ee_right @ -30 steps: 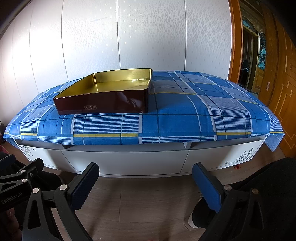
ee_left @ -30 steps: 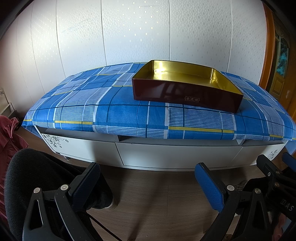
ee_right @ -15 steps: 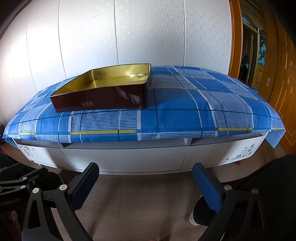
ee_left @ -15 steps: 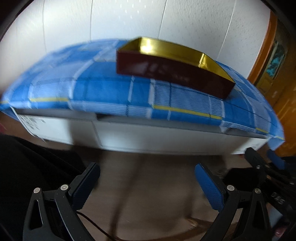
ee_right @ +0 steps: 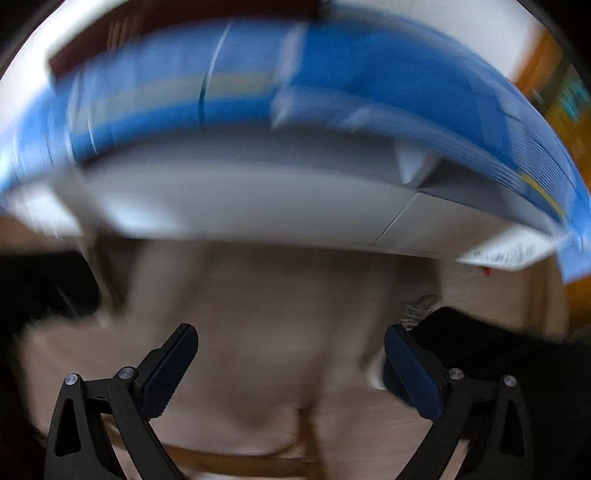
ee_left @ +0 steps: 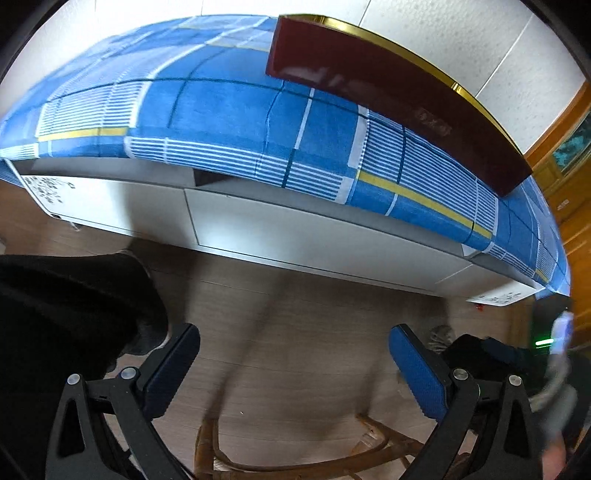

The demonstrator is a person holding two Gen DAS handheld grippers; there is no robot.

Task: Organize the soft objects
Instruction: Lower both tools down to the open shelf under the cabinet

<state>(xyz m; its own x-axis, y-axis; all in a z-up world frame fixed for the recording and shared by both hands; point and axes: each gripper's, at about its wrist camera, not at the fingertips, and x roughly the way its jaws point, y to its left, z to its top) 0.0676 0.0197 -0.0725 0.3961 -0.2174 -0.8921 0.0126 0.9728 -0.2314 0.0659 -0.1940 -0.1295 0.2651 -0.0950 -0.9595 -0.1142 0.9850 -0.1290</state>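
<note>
A dark red box with a gold rim (ee_left: 399, 99) sits on the blue plaid cloth (ee_left: 229, 110) over a low white cabinet (ee_left: 295, 236). My left gripper (ee_left: 293, 354) is open and empty, low over the wooden floor in front of the cabinet. My right gripper (ee_right: 290, 356) is open and empty, also low over the floor; its view is heavily blurred. The box (ee_right: 129, 26) shows only as a dark smear at the top left there. No soft object is visible in either view.
A curved wicker or rattan rim (ee_left: 295, 463) lies on the floor just below the left gripper. The person's dark-clothed leg (ee_left: 66, 314) fills the left side. The other hand-held device (ee_left: 554, 347) is at the right edge. A wooden door (ee_left: 569, 155) stands at the right.
Both grippers have dropped and tilted down toward the floor, so the cabinet and box have risen in view. A rattan rim has come into sight at the bottom. Both stay open.
</note>
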